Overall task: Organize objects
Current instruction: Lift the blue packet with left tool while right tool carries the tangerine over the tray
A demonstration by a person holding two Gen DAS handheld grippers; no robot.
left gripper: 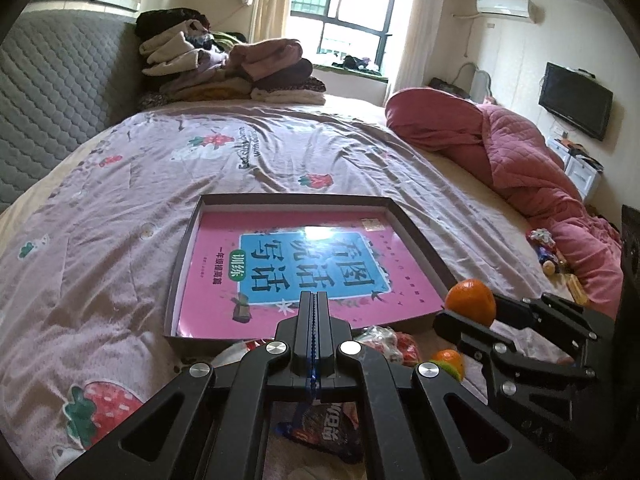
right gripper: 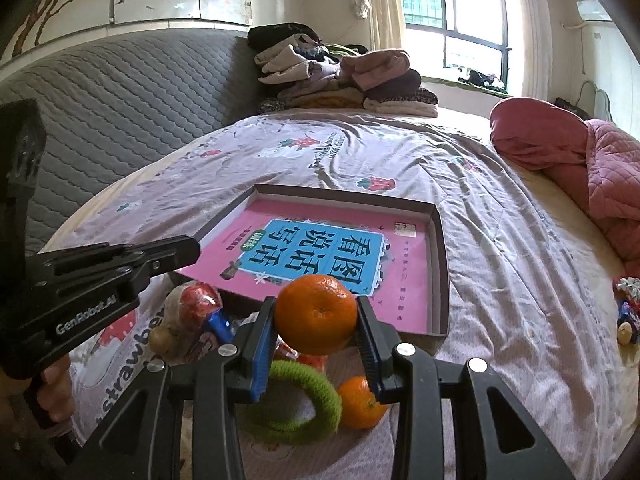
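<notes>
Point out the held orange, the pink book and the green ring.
held orange point(right gripper: 316, 314), right wrist view, centre of its peel between the pads.
pink book point(left gripper: 304, 264), left wrist view, blue title panel on the cover.
green ring point(right gripper: 316, 384), right wrist view, upper right of the fuzzy loop.

I worked in a home bedroom: a wide bed point(left gripper: 200, 168) with strawberry-print cover, padded headboard point(left gripper: 60, 92), folded clothes pile point(left gripper: 228, 68), red quilt point(left gripper: 520, 160), wall television point(left gripper: 576, 100), air conditioner point(left gripper: 505, 7), curtained window point(left gripper: 352, 12).
</notes>
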